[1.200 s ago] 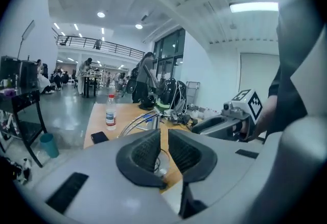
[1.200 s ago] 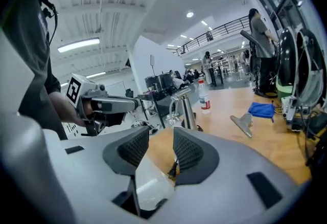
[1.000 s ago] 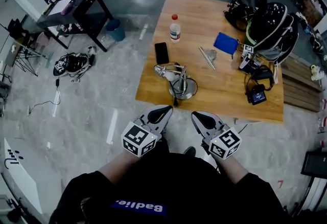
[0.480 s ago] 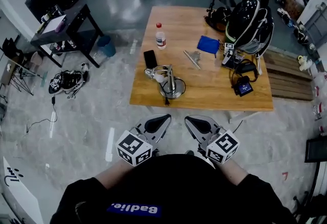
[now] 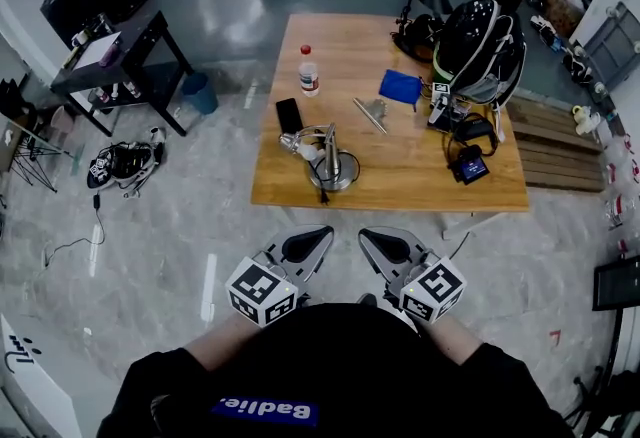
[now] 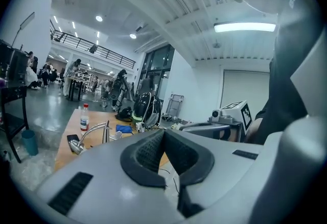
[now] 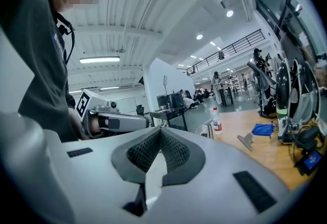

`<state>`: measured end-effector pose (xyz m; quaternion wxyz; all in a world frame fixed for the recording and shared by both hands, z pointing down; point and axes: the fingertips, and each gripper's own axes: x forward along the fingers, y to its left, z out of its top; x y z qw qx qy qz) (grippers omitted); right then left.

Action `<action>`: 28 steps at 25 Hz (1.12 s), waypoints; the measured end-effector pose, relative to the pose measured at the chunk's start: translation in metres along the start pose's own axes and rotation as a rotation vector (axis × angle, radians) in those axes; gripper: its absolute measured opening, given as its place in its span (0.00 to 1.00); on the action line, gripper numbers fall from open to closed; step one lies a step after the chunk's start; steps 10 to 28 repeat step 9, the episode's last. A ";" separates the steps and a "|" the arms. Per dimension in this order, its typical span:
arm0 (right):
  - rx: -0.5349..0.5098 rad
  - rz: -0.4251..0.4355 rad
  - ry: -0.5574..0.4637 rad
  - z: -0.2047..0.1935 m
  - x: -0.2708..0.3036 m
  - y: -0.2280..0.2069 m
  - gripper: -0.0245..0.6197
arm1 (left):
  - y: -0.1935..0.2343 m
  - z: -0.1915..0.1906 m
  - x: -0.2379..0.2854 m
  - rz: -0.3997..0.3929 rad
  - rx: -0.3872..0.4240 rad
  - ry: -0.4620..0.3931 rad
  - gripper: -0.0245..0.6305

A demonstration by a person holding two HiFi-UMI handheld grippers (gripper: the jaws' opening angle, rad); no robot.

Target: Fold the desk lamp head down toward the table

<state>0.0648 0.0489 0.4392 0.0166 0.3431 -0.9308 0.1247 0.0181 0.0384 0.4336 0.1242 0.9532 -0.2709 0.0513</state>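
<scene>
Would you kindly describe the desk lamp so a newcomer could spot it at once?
On the wooden table, near its left front edge, stands the lamp, just before the black phone. Only it has a round base and a bent silver arm.

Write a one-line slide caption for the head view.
Left gripper and right gripper, both shut and empty, held short of the wooden table bearing the desk lamp.

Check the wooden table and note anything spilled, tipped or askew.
Nothing stands out: the bottle stands upright, the desk lamp sits on its base with its head low, and the blue cloth lies flat.
</scene>
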 end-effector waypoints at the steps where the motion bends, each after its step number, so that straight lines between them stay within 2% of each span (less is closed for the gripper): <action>1: -0.004 -0.001 0.000 0.000 0.000 0.001 0.05 | 0.000 0.000 -0.001 0.000 -0.002 0.000 0.05; 28: -0.018 -0.018 -0.001 0.003 0.002 0.009 0.05 | -0.005 0.005 -0.011 -0.003 0.004 -0.012 0.05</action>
